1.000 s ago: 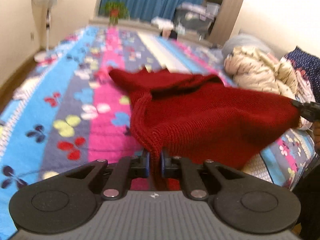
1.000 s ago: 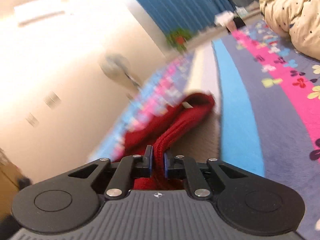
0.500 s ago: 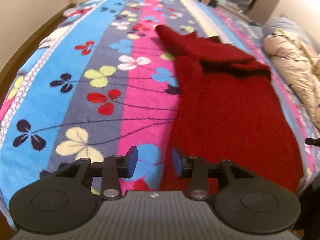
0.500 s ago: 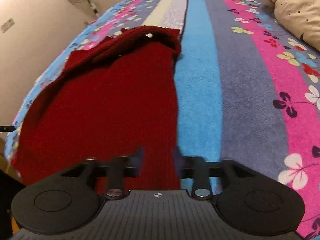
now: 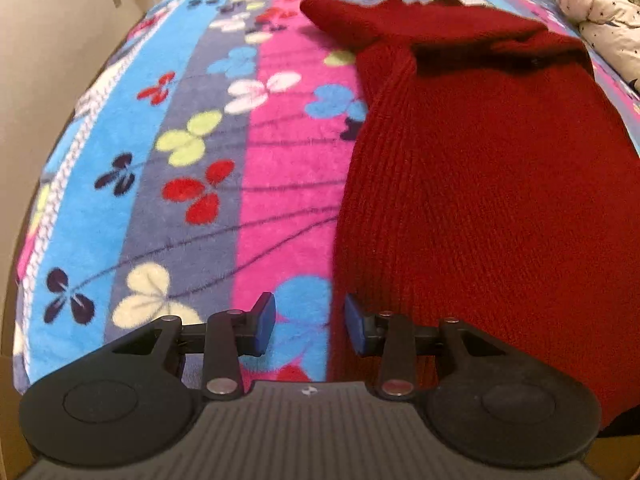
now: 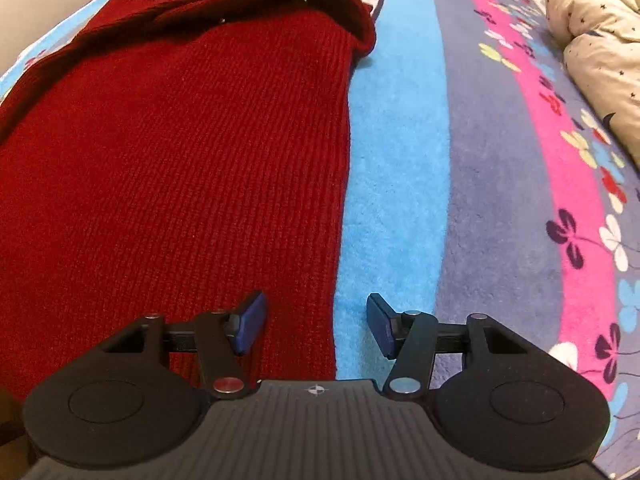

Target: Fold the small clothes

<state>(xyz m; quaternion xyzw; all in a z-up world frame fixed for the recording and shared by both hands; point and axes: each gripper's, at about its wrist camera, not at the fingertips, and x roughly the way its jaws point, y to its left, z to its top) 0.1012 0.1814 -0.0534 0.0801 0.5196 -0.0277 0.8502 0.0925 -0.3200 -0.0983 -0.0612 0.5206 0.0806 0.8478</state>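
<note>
A dark red knitted sweater (image 5: 480, 184) lies spread flat on a bed under a striped fleece blanket (image 5: 192, 128) printed with clover flowers. The left hand-held gripper (image 5: 310, 326) hovers over the sweater's left side edge, jaws spread with nothing pinched. The right hand-held gripper (image 6: 316, 326) hovers over the sweater's (image 6: 168, 152) right side edge, jaws spread and empty too. A cream star-printed quilt (image 6: 600, 48) is bunched at the far right of the bed

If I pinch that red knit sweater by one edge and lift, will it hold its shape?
Probably not: the red knit sweater lies limp with bunched folds at its far end, so it should droop. Its ribbed knit likely stretches and clings to the fleecy blanket.
</note>
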